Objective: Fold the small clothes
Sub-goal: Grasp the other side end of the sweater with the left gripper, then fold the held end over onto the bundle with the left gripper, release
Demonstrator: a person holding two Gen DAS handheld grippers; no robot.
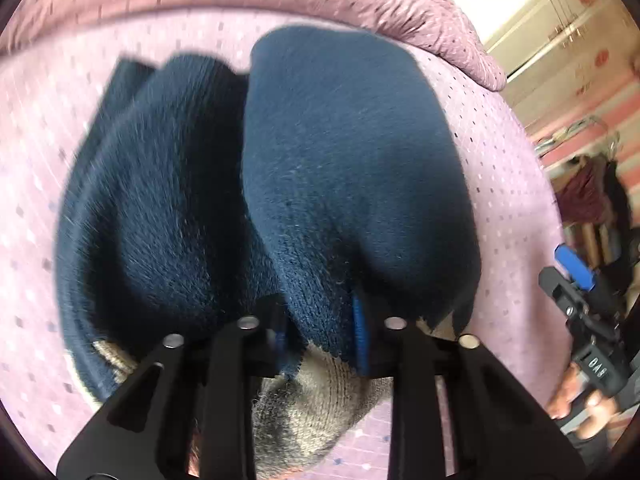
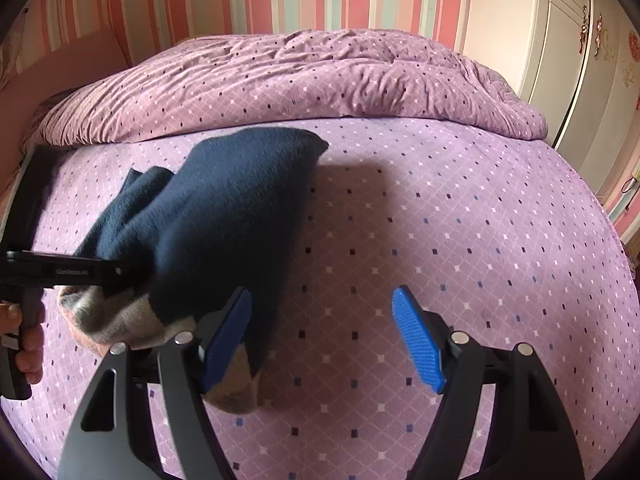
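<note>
left claw (image 1: 320,328): black angular plastic arms, silver round screw heads near the tips, ribbed blue pads (image 1: 360,332).
right claw (image 2: 322,340): same black frame with triangular cut-outs, two ribbed blue pads (image 2: 418,340), silver screws.
handles: black, small white lettering on the side.
hands (image 2: 24,344): bare fingers, no sleeve visible.

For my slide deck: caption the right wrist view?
Open right gripper beside navy socks pinched by left gripper on purple bed.

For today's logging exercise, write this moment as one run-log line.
left gripper: shut on navy socks | right gripper: open, empty, beside the socks | surface: purple bedsheet | fold: not yet done
</note>
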